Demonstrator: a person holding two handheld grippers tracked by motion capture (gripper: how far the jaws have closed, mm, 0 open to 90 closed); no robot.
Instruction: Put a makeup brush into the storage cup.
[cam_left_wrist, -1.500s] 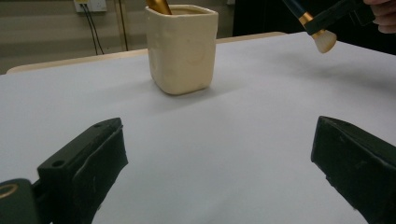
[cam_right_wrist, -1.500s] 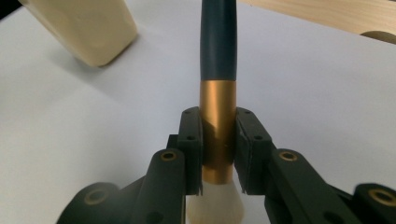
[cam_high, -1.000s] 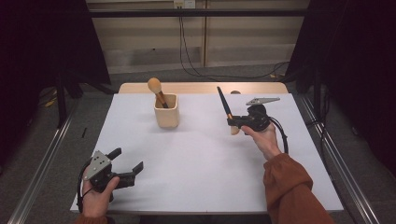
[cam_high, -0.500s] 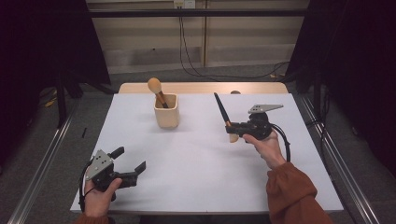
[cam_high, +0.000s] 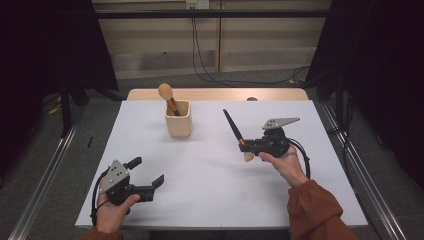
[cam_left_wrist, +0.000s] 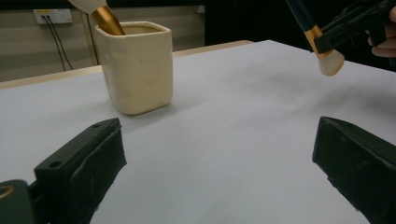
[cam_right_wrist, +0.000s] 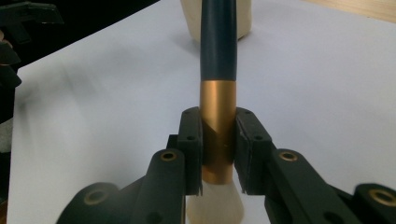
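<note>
While right hand-held gripper (cam_high: 248, 146) clamps one brush (cam_high: 235, 133) | left hand-held gripper (cam_high: 149, 176) wide | cups (cam_high: 178, 119): one

The right tool (cam_high: 251, 148) is clamped shut, raised above the counter (cam_high: 210, 200) on an extended forearm. The left tool (cam_high: 150, 172) rests near the counter's front edge, jaws spread wide.
</note>
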